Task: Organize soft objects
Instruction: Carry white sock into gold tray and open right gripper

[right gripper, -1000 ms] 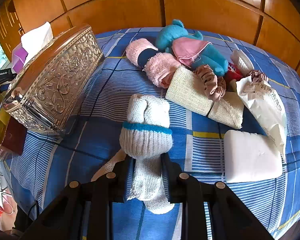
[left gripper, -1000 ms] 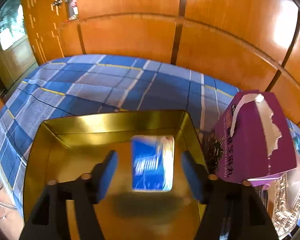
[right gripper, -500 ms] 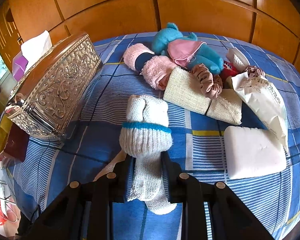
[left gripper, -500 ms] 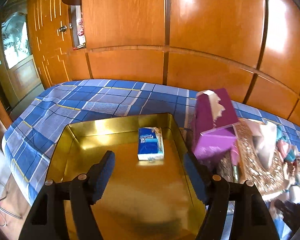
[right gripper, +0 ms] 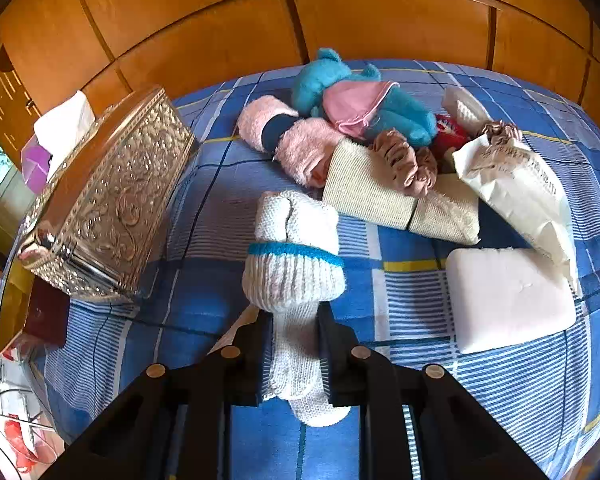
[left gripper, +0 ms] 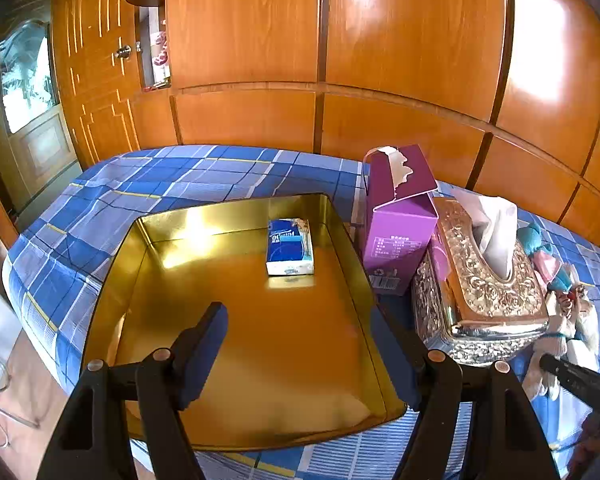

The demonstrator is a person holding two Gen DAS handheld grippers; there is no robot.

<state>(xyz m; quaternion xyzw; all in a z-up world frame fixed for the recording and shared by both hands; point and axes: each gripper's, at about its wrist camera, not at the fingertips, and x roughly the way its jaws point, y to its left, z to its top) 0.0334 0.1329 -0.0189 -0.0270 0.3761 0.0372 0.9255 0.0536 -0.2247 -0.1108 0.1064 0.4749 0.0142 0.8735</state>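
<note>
- Left tool (left gripper: 300, 344) low in the frame, wide open, nothing between its blue pads (left gripper: 204, 344).
- Gold tray (left gripper: 112, 280) in the middle of the left view, on the blue checked cloth (left gripper: 160, 184).
- Small blue tissue pack (left gripper: 289, 246) flat inside the tray, near its far right side.
- Purple tissue box (left gripper: 400, 232) just right of the tray, touching the shiny patterned tissue box (left gripper: 484, 280) beside it.
- Right tool (right gripper: 294, 354) at the bottom middle of its frame, just squeezed tight on the white rolled sock (right gripper: 294, 264).
- Sock with a blue band, its fat end sticking up past the tool tips, its thin end hanging below.
- Blue plush toy (right gripper: 396, 116) with a pink cloth on it, top middle.
- Pink fluffy roll (right gripper: 304, 148), tan woven pad (right gripper: 372, 192) and brown scrunchie (right gripper: 400, 160) bunched just behind the sock.
- White soft block (right gripper: 508, 300) at the right, near the white paper pack (right gripper: 520, 192).
</note>
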